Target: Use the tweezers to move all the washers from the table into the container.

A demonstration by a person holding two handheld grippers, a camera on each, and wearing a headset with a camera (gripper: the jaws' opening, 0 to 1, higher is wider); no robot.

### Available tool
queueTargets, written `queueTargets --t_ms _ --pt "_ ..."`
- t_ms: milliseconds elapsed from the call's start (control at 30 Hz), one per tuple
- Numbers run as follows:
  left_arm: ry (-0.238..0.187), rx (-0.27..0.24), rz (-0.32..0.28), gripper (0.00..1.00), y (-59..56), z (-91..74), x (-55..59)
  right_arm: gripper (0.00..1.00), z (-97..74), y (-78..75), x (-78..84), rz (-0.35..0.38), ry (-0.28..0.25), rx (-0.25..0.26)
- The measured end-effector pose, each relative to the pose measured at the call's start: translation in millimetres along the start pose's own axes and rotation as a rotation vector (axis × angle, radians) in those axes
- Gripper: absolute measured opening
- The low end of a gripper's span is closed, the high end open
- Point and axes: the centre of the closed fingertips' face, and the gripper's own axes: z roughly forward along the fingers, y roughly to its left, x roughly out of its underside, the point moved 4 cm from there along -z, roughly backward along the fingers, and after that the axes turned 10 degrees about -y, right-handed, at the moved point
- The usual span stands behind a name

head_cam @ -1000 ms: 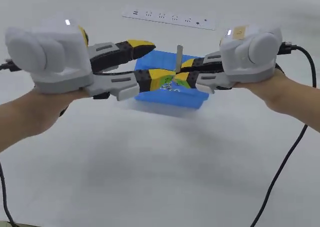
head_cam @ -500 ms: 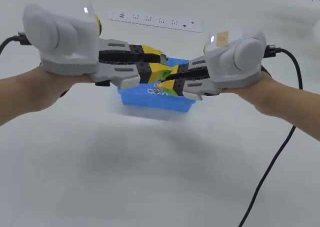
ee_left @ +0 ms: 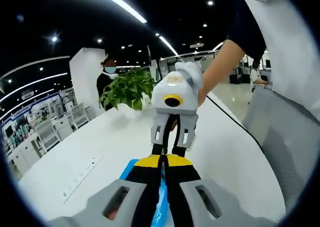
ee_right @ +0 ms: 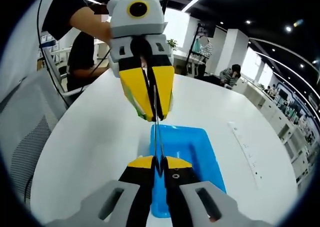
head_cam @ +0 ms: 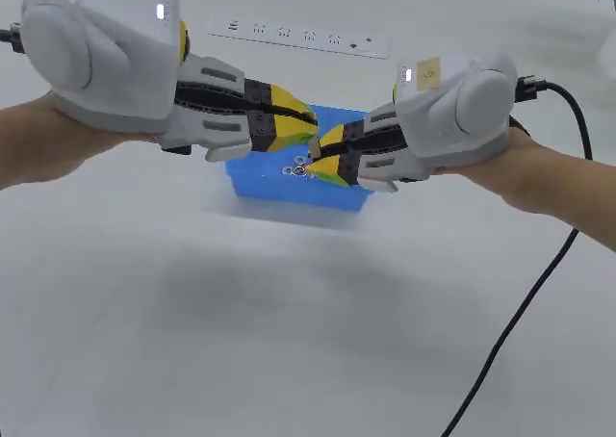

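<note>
Both grippers meet nose to nose above the blue container [head_cam: 252,183], which sits on the white tabletop [head_cam: 289,341]

Right gripper [head_cam: 316,156]: jaws together, clamped on the thin tweezers [ee_right: 156,132], which run forward from it over the container

Left gripper [head_cam: 310,125]: jaws together too. In the right gripper view the far end of the tweezers disappears into their seam, so it looks clamped on the same tool

Washers [head_cam: 296,170]: small cluster of rings lying inside the container, just below the jaw tips. None made out on the bare tabletop around it

Judgement: collecting looks about done. The step in hand reads as a regrip or handover of the tweezers. To do it well:
- keep one gripper firm until the other has a square hold
- release slowly
- stay over the container so a slipped tool or washer falls inside
- avoid twisting the thin legs
</note>
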Motion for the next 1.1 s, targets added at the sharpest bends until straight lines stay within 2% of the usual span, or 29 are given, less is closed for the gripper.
queueTargets --t_ms 133,300,433,500,633,800,967,1100 --pt "-0.002 0.037 0.050 0.05 -4.1 -5.8 -6.1 0.08 -5.5 2.8 -8.1 -0.036 0.011 -0.010" --pt "0.003 0.074 0.081 0.05 -8.9 -13.5 -12.8 0.08 -14.5 6.7 -17.0 -0.058 0.012 -0.015" --pt "-0.005 0.095 0.085 0.05 -18.7 -14.3 -21.0 0.08 -20.0 13.0 -23.7 -0.066 0.012 -0.023" --pt "-0.016 0.102 0.070 0.05 -22.6 -19.9 -23.2 0.08 -23.3 17.3 -27.1 -0.061 0.004 -0.028" --pt "0.014 0.126 0.075 0.05 -31.8 -26.5 -18.6 0.08 -27.8 26.9 -29.7 -0.062 0.011 -0.043" --pt "0.024 0.129 0.062 0.05 -45.6 -27.2 -18.2 0.07 -29.9 37.0 -31.2 -0.058 0.023 -0.055" --pt "0.049 0.123 0.044 0.05 -56.5 -28.8 -9.4 0.07 -30.2 46.9 -30.0 -0.053 0.034 -0.074" --pt "0.056 0.118 0.024 0.05 -60.9 -32.4 -0.9 0.07 -27.0 54.1 -26.8 -0.062 0.054 -0.098"
